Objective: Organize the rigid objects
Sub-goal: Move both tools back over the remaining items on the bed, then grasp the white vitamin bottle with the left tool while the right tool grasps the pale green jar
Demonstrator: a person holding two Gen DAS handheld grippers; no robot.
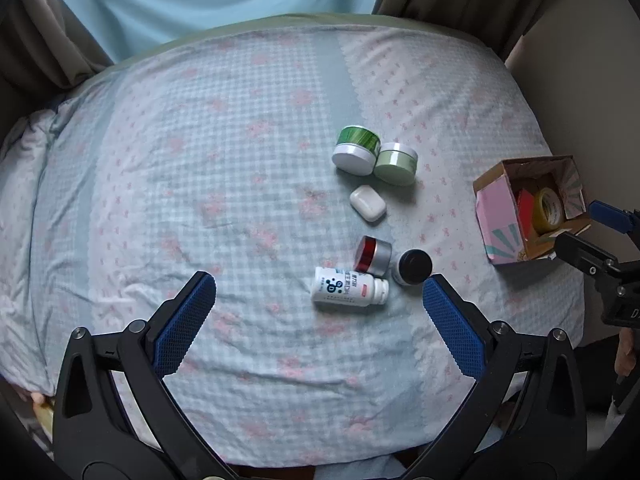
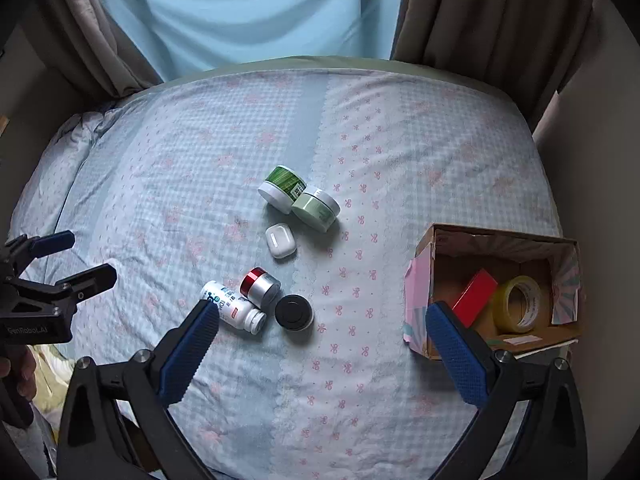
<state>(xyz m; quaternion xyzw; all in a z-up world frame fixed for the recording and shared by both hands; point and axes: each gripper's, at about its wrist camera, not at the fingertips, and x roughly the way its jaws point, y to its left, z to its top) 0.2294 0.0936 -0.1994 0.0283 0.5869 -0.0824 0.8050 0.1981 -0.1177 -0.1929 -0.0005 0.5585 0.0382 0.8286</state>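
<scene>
Six small things lie loose on the bed (image 2: 400, 152), near the middle of its blue checked sheet. A white pill bottle (image 2: 231, 307) lies on its side, touching a silver jar with a red end (image 2: 259, 286), also tipped over. Just beside them stands a jar with a black lid (image 2: 294, 312). A little farther up the bed sits a white earbud case (image 2: 280, 240), and beyond it two more jars lie tipped and touching: a dark green one with a white lid (image 2: 280, 189) and a pale green one (image 2: 316, 208).

To the right of the group, well apart from it, an open cardboard box (image 2: 500, 240) rests near the edge of the bed. Inside it are a red block (image 2: 476, 293) and a roll of yellow tape (image 2: 518, 304) side by side.

The left claw (image 1: 319, 300) hangs above the bed with its blue-padded fingers spread wide and nothing between them; the pill bottle shows in the gap. The right claw (image 2: 322, 330) is likewise wide open and empty, above the black-lidded jar and the box's near corner.

Curtains (image 2: 480, 20) hang behind the bed.
</scene>
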